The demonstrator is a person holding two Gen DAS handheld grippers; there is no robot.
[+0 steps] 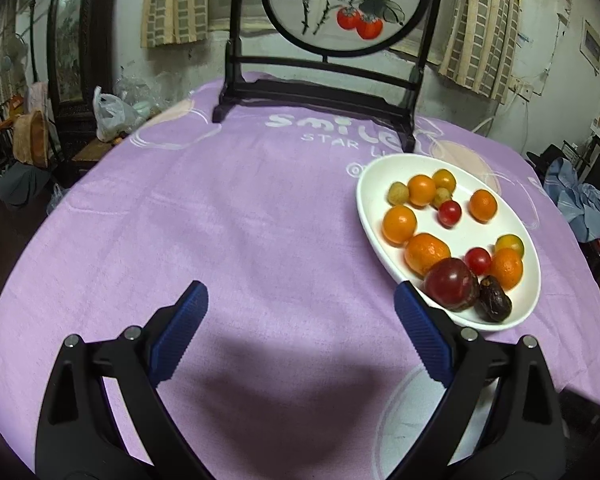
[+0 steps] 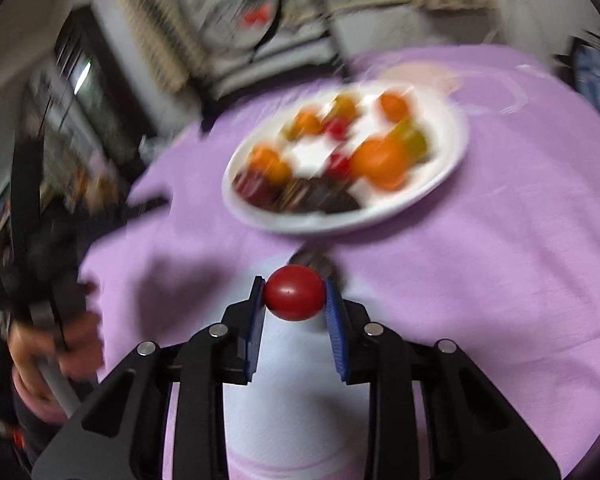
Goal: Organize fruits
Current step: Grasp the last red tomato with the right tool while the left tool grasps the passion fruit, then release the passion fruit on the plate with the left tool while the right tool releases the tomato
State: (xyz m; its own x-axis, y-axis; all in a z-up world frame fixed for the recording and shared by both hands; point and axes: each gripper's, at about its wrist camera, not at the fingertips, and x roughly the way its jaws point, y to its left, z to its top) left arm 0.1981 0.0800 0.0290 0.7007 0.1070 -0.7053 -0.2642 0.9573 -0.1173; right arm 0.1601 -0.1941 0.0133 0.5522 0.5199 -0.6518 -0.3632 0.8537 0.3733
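A white oval plate sits on the purple tablecloth at the right and holds several small oranges, two red cherry tomatoes, a dark red plum and a dark date. My left gripper is open and empty above the cloth, its right finger beside the plate's near rim. In the blurred right wrist view, my right gripper is shut on a red cherry tomato, held above the cloth just short of the plate.
A dark wooden stand with a round painted screen stands at the back of the table. A plastic bag lies beyond the left edge. The person's hand with the left gripper is at the left of the right wrist view.
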